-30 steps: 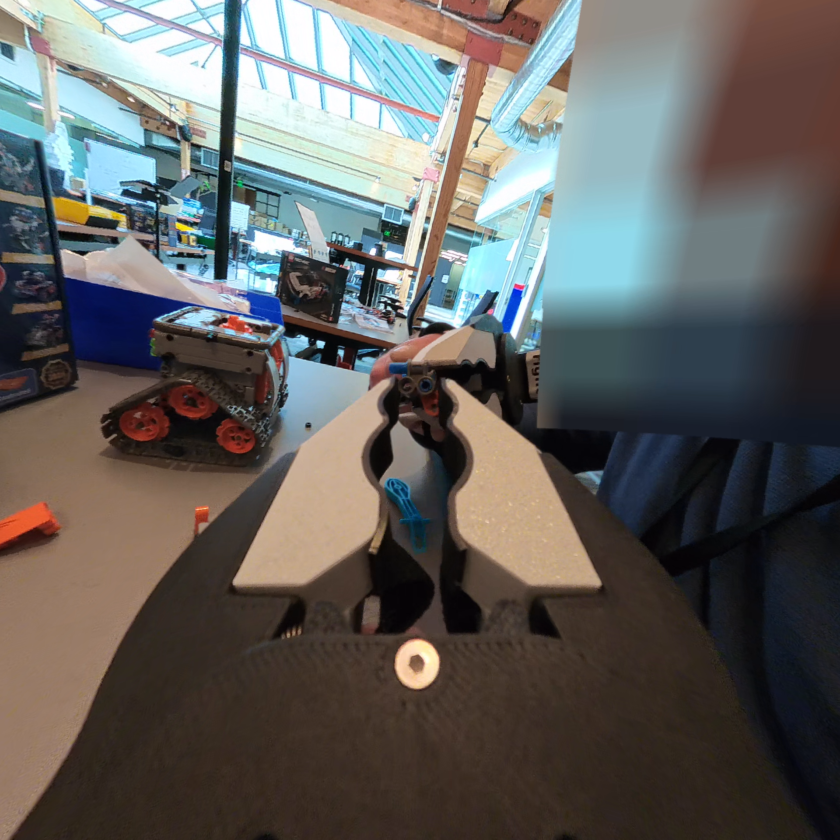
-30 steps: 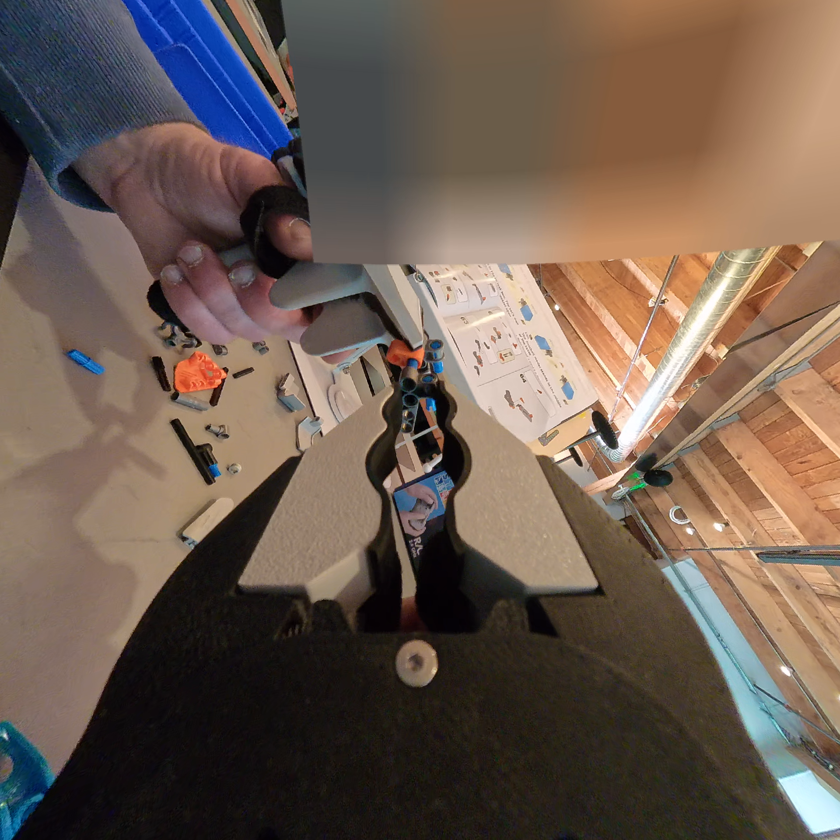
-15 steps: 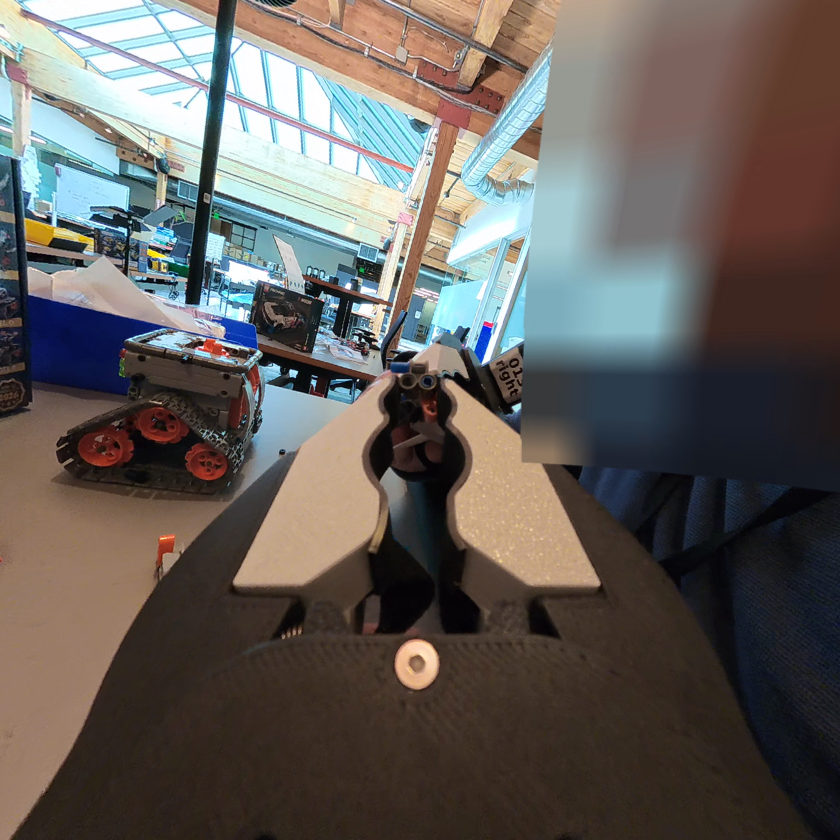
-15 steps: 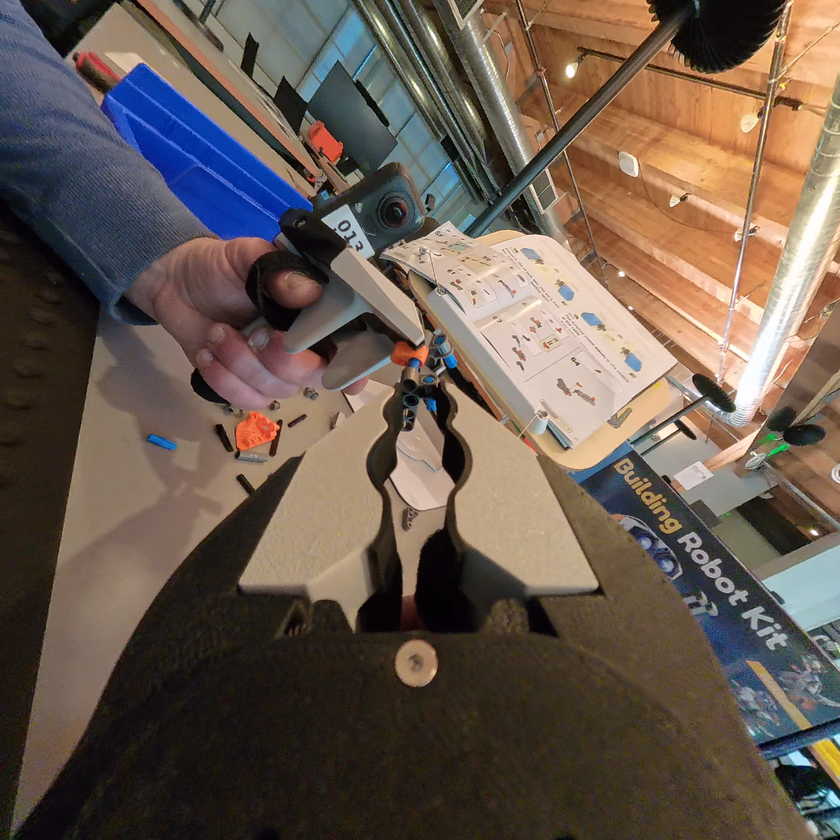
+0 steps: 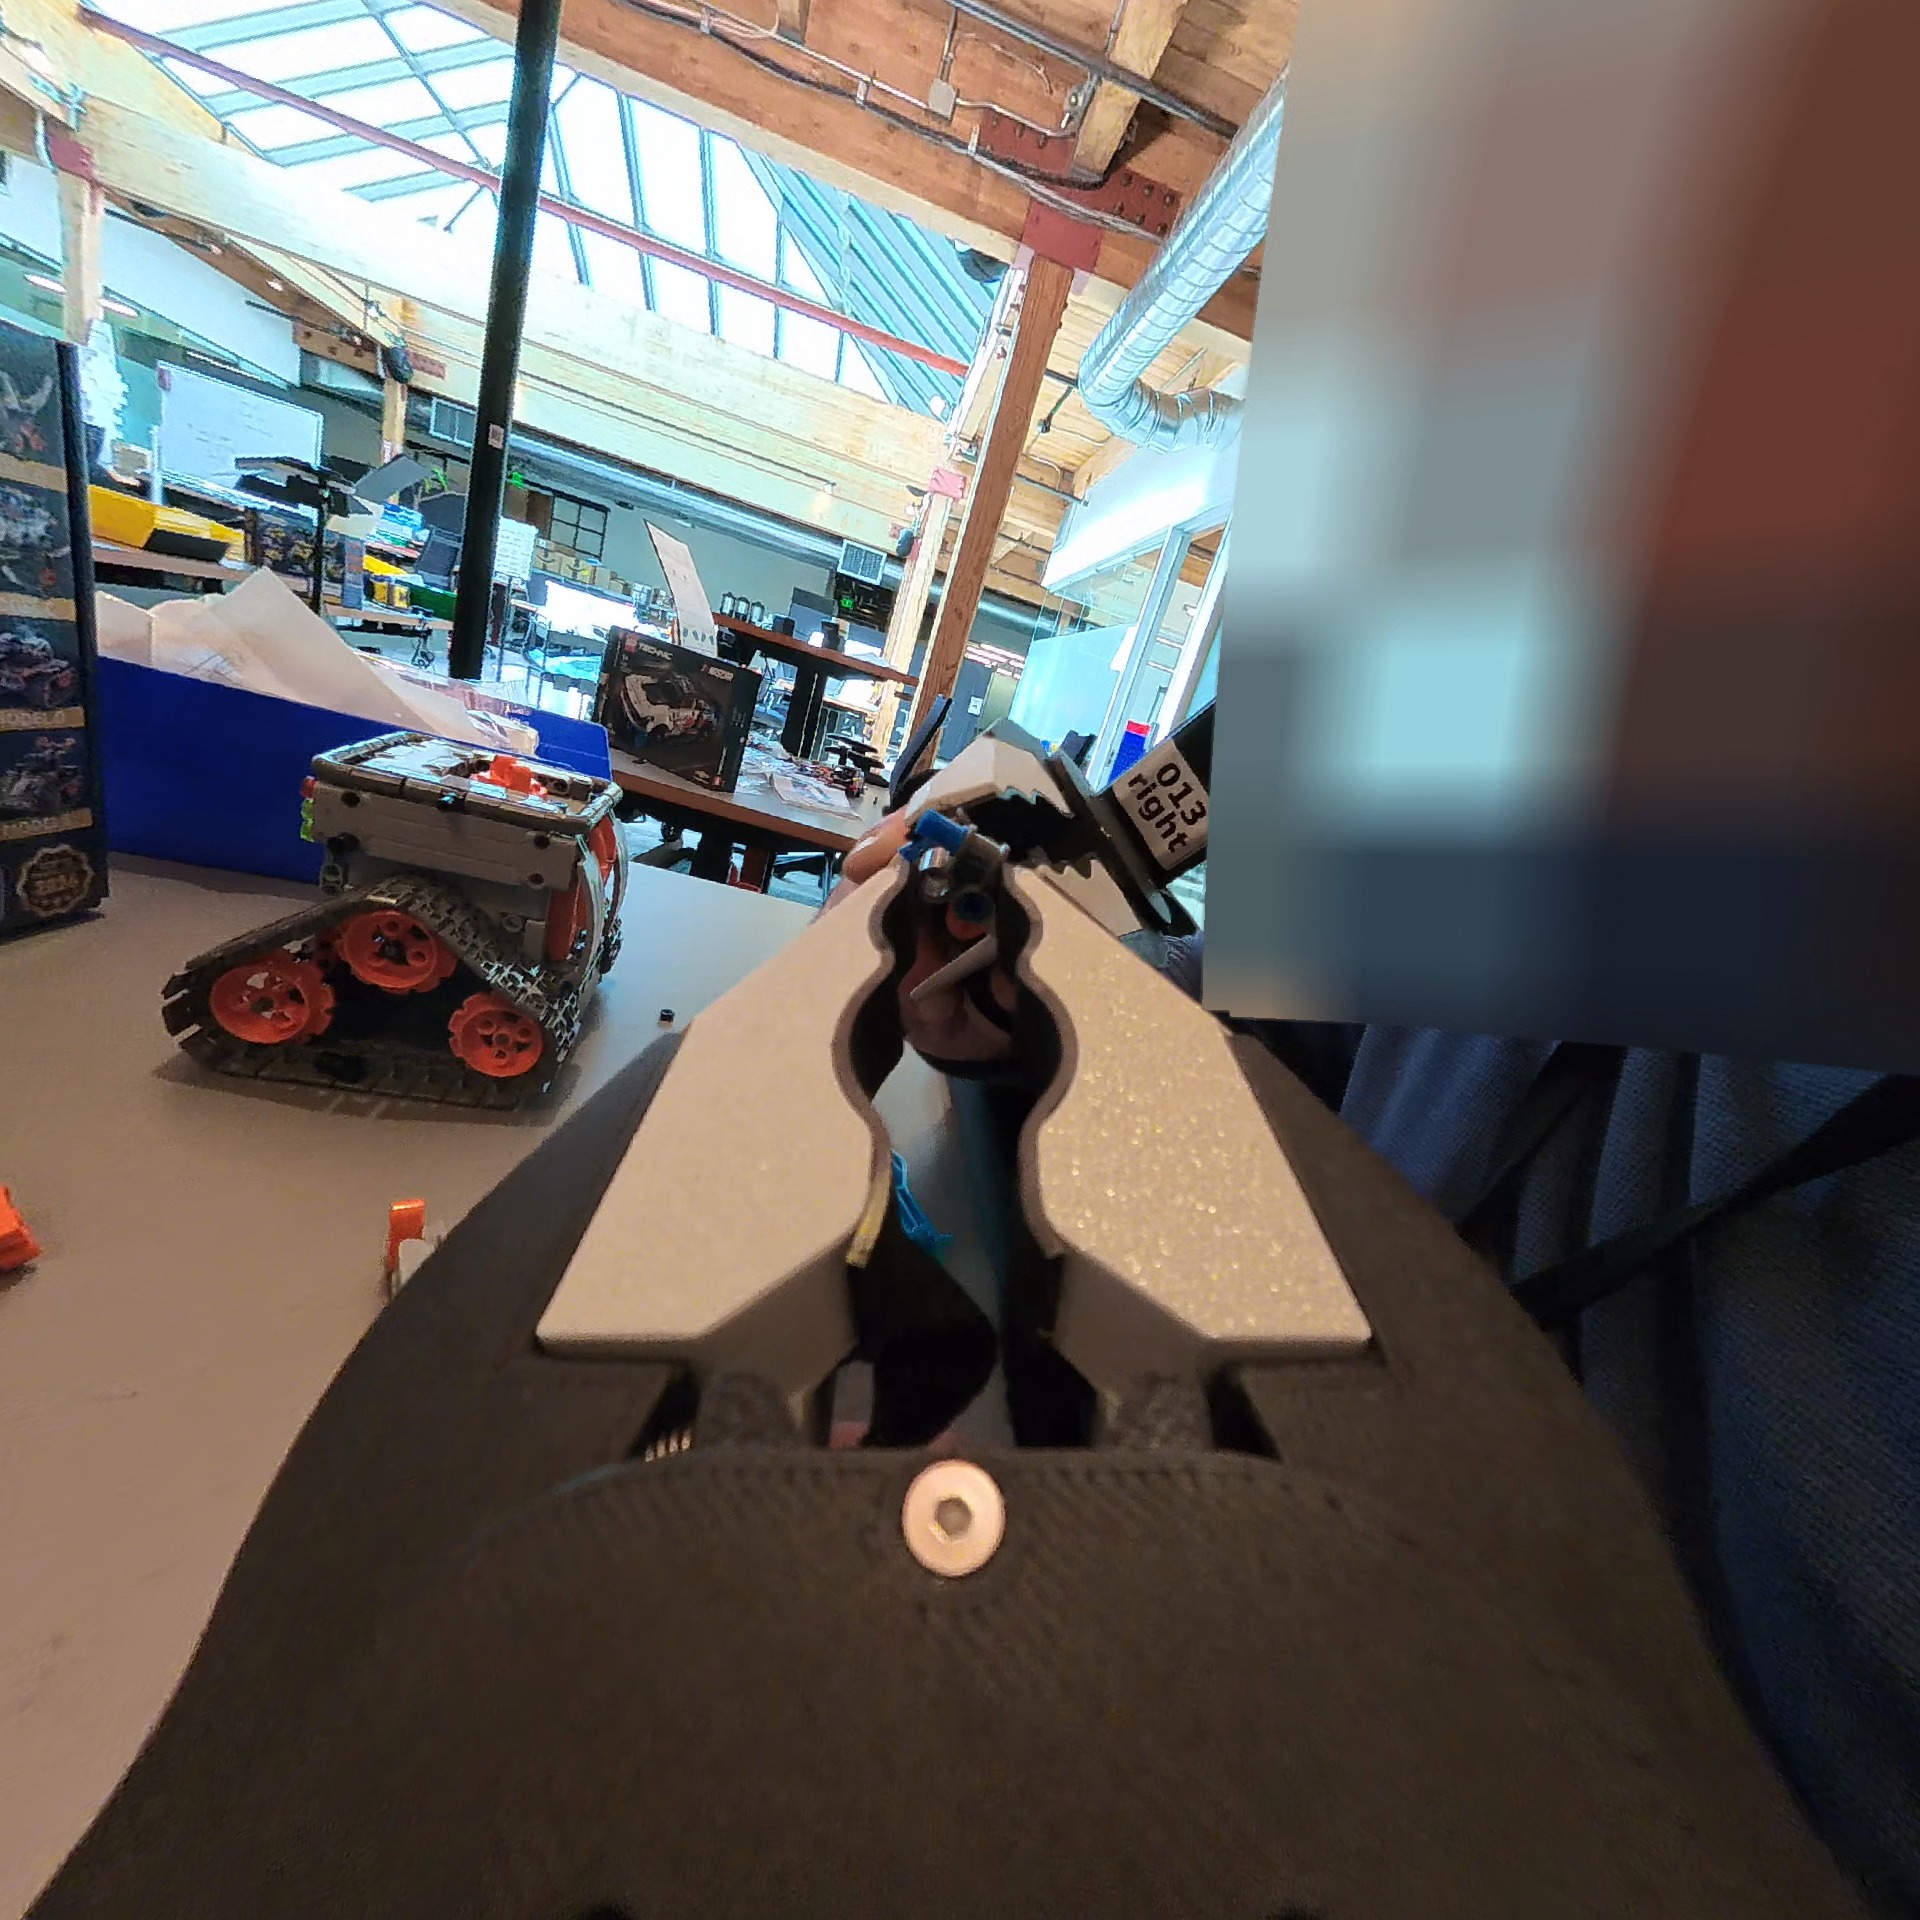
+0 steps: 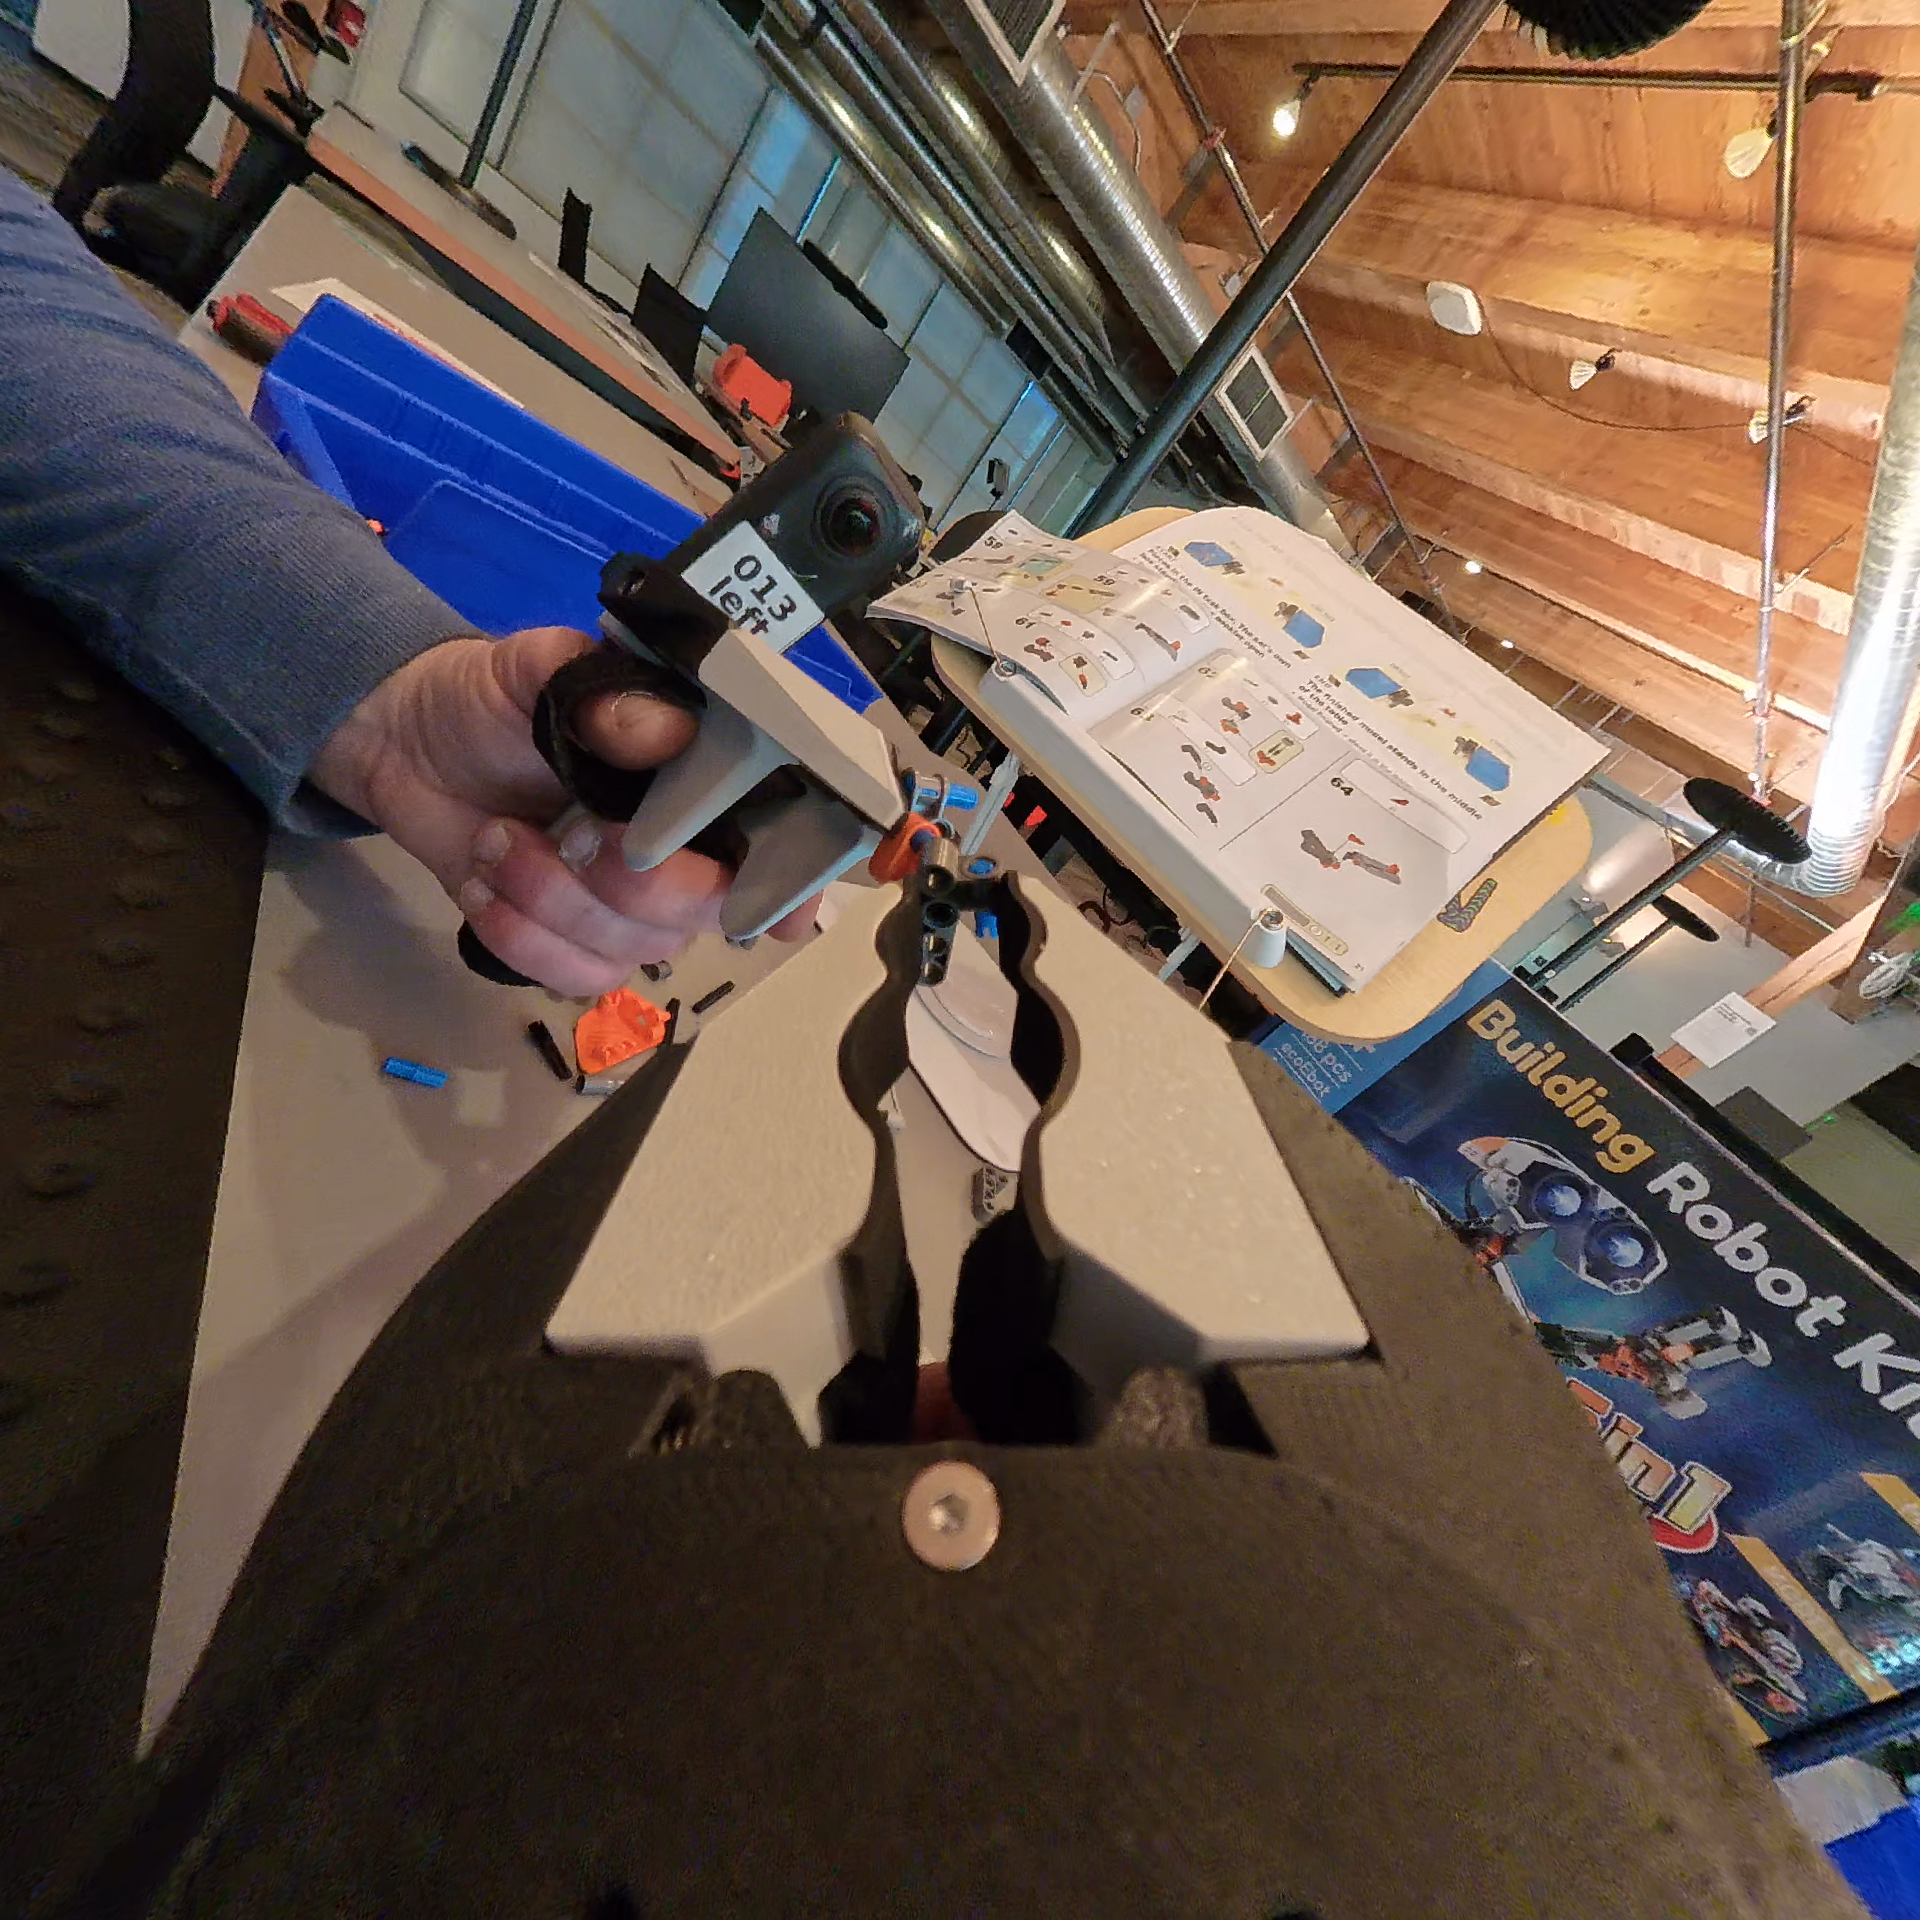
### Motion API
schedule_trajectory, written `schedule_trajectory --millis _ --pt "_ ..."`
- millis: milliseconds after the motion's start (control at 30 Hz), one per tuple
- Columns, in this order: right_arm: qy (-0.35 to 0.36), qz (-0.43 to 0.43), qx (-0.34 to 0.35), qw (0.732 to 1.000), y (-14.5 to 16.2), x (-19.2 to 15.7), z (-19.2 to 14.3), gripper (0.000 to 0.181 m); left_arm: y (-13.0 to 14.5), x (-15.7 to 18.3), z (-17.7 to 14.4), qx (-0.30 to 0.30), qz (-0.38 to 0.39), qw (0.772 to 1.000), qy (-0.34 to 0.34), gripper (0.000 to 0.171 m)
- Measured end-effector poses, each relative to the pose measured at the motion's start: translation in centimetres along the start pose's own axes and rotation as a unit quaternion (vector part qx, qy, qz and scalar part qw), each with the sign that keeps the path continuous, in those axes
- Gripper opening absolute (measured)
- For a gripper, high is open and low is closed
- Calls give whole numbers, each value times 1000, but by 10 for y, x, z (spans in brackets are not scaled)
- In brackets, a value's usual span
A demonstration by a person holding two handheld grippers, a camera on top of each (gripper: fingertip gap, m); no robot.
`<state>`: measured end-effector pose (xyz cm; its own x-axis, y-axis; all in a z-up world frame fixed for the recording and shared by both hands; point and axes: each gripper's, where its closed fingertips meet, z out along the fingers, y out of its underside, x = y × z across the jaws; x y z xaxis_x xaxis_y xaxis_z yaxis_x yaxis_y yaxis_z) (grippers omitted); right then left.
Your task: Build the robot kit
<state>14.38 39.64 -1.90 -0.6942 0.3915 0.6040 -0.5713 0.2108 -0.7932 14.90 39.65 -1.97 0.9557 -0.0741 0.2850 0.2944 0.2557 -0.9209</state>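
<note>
Left gripper (image 5: 951,883) clenched on a small brick assembly (image 6: 928,868) of black beam, orange piece and blue pins, held in mid-air. Right gripper (image 6: 951,914) pinches the same cluster. Risk: twisting could pop pins loose. Grey table (image 5: 125,1195): tracked model (image 5: 400,925) mid-surface, loose parts (image 6: 613,1039) near front edge. Instruction booklet (image 6: 1247,727) on stand; timber-roofed workshop.

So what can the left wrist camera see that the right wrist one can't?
Only the left wrist view shows the tracked toy vehicle with orange wheels on the grey table.

Only the right wrist view shows the open instruction booklet on its stand, the person's hand, and loose parts such as an orange piece.

Both show the small brick assembly, with the left gripper and right gripper shut on it.
</note>
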Motion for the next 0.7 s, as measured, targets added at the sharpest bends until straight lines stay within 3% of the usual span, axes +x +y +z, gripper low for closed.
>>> schedule_trajectory --millis 500,700 --pt "-73 68 -20 995 11 -8 -3 12 11 -3 -3 -94 165 980 -64 13" --pt "-72 51 -32 996 16 -10 -3 12 13 -6 -4 -121 206 967 -90 13"
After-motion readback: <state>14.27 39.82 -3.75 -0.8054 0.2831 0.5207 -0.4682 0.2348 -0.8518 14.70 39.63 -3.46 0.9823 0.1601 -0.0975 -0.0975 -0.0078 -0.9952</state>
